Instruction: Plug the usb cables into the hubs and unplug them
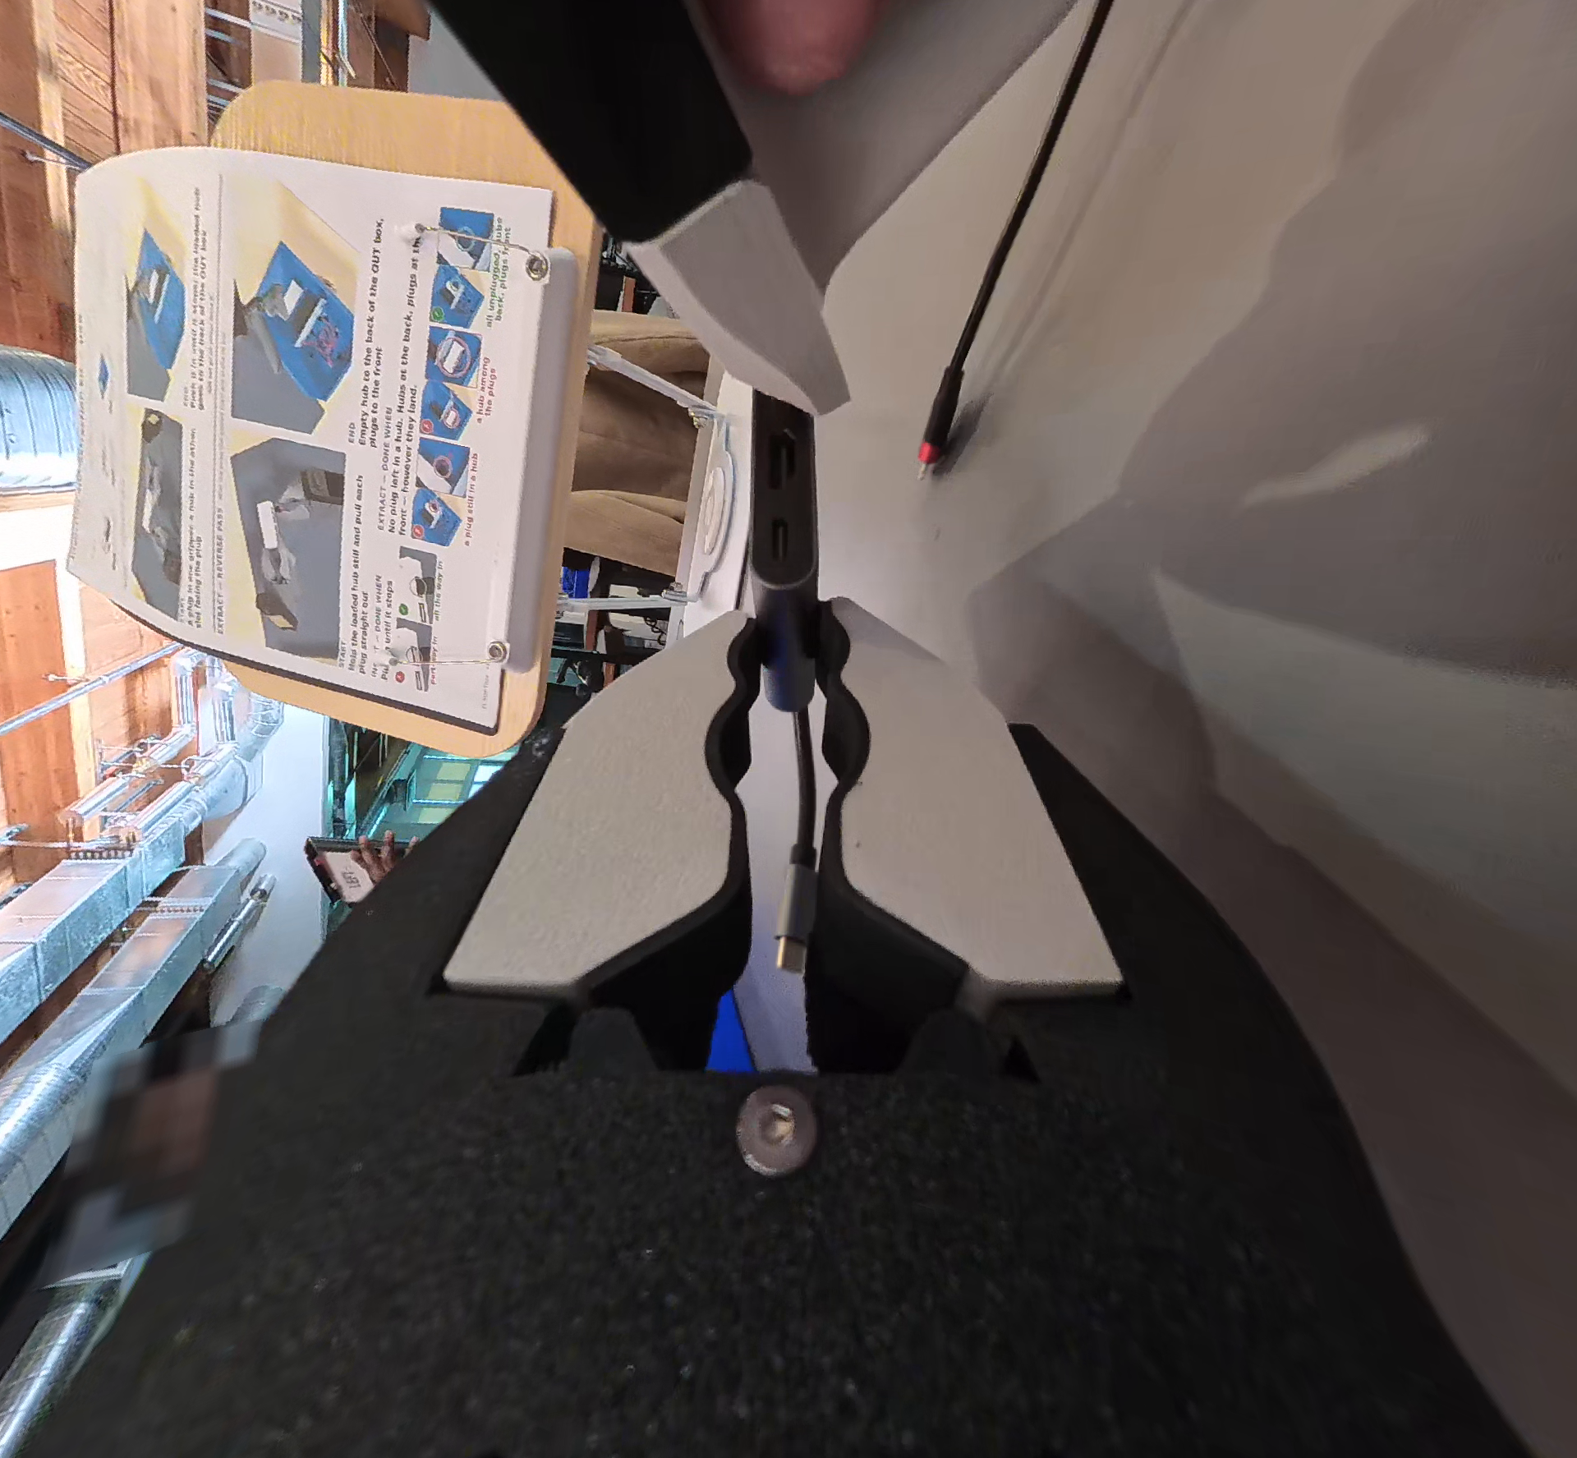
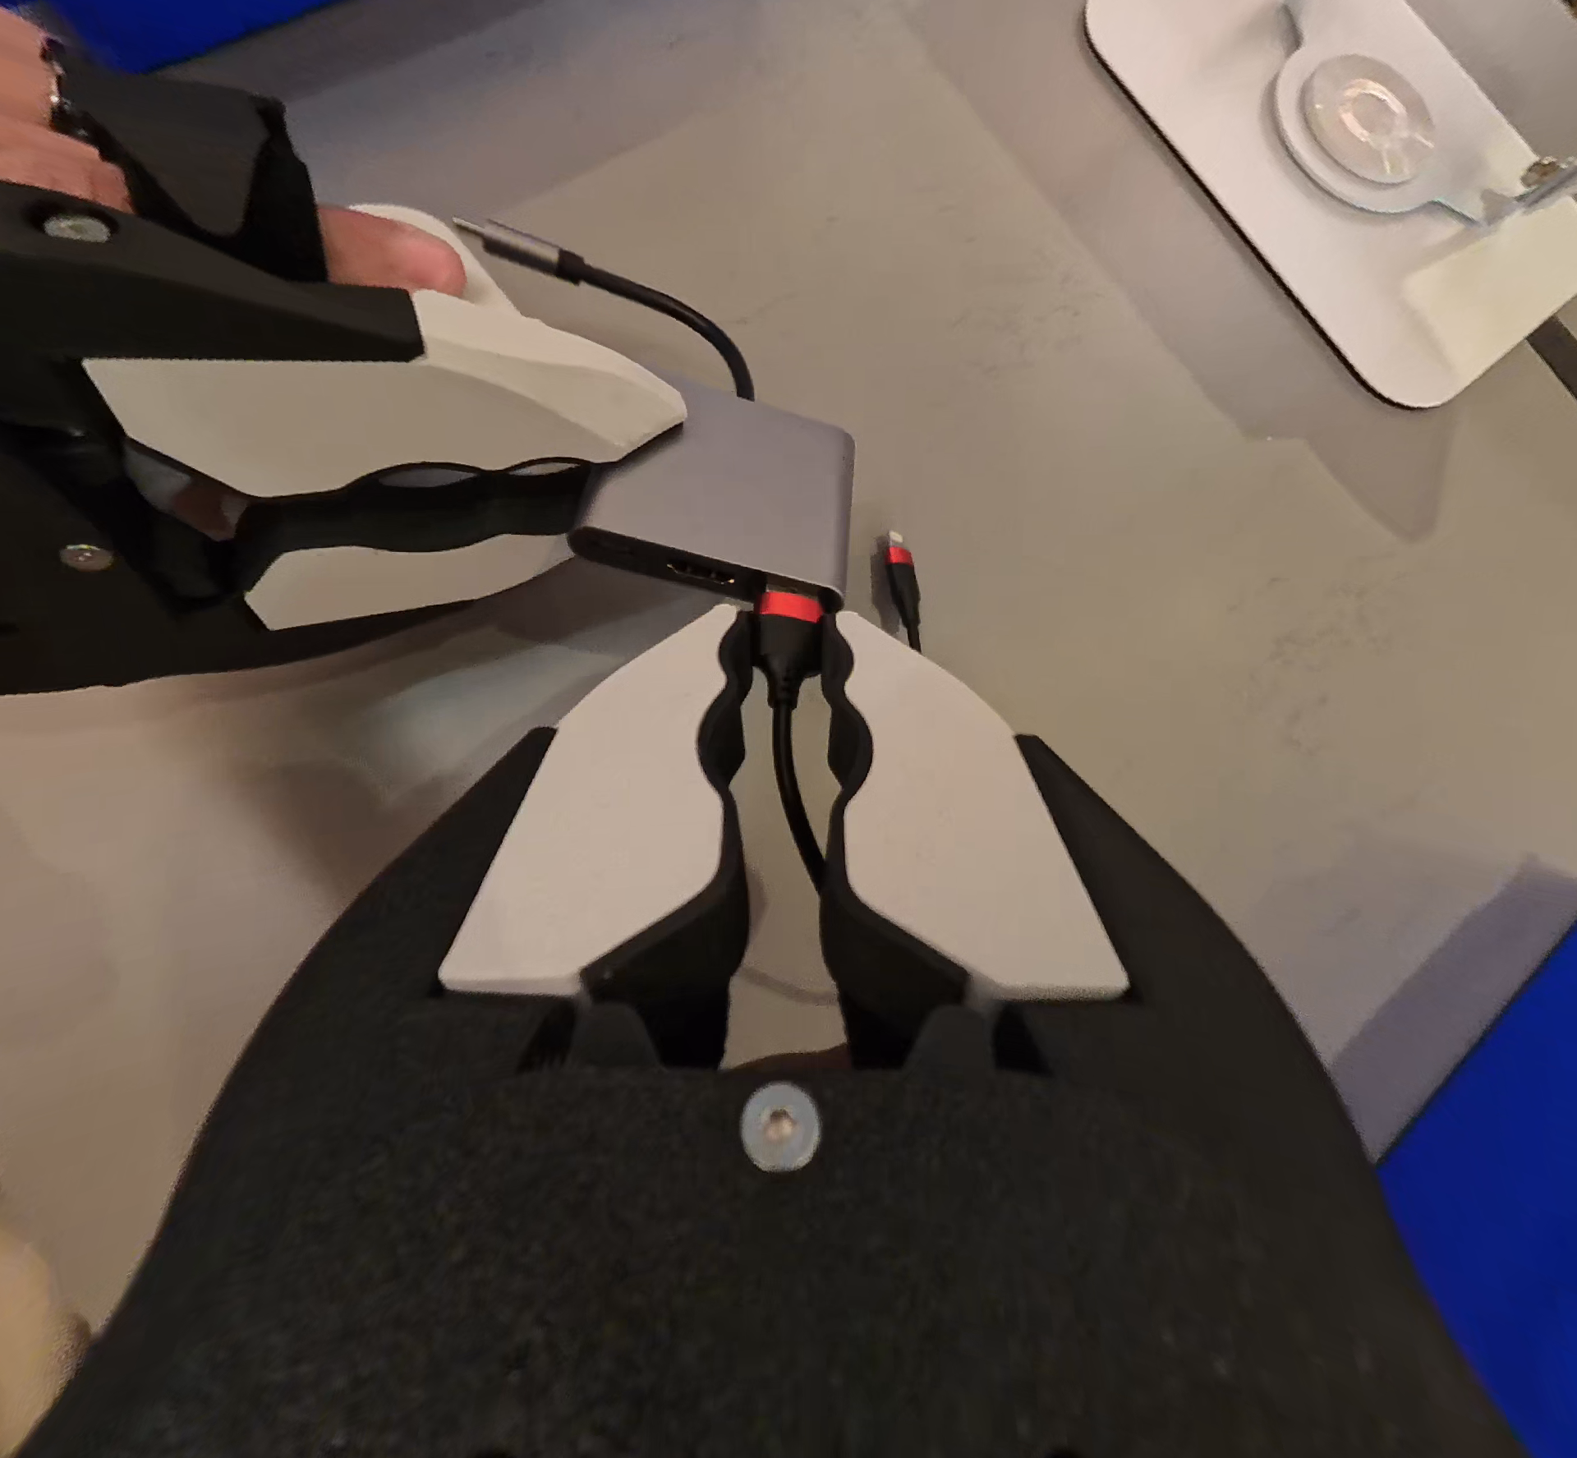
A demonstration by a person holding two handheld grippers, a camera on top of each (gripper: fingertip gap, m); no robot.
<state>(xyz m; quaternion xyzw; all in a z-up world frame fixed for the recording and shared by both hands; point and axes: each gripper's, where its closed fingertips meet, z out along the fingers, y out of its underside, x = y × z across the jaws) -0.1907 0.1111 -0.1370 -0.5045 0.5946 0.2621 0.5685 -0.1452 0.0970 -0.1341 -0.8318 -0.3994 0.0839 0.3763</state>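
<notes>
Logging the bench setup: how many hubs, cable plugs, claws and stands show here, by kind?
Hub: 1
Red-and-black cable plugs: 2, one at the hub, one loose
Hub's own grey plug: 1
Claws: 2, left claw, right claw
White stand: 1
Total: 7

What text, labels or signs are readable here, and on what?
Printed sheet on the wooden board: text and photos, legible, but I don't quote writing.
Small card in the background: writing too small to read.
On the hub and the red-collared plug: no markings visible.
</notes>
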